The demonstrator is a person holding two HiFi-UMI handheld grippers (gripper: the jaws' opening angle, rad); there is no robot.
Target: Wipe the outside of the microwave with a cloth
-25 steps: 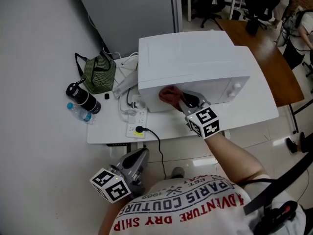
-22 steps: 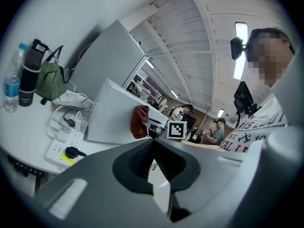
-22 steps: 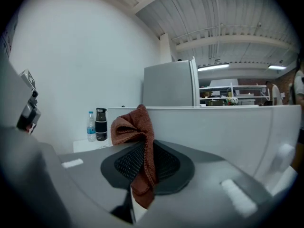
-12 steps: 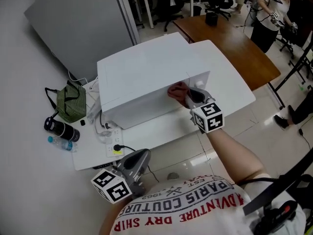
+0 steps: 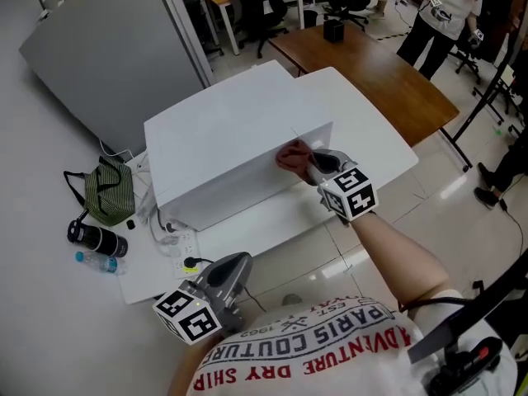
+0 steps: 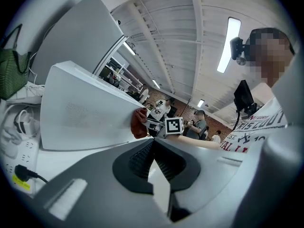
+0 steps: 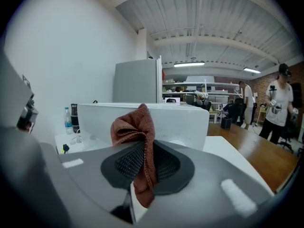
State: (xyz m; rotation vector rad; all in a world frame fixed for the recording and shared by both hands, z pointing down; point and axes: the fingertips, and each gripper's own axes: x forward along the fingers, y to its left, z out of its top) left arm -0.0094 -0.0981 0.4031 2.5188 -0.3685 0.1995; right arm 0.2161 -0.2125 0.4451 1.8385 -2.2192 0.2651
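A white microwave [image 5: 223, 139] stands on a white table [image 5: 371, 151]. My right gripper [image 5: 312, 165] is shut on a rust-red cloth [image 5: 290, 156] and holds it against the microwave's near face, close to its right corner. Seen from the right gripper view, the cloth [image 7: 135, 127] rises folded out of the closed jaws in front of the microwave [image 7: 180, 120]. My left gripper [image 5: 231, 272] hangs low by my body, off the table, its jaws shut with nothing in them. From the left gripper view the microwave [image 6: 80, 113] and the cloth [image 6: 138, 125] show beyond.
A green bag [image 5: 109, 190], a dark flask [image 5: 96, 239] and a water bottle [image 5: 97, 261] sit at the table's left end beside a power strip with cables [image 5: 183, 250]. A wooden table [image 5: 363, 60] and a grey partition [image 5: 107, 56] stand behind. People stand at the far right.
The right gripper and cloth have slid along the microwave's near face from near its left part towards the right corner. The head view swung, tilting the scene. The left gripper stayed put.
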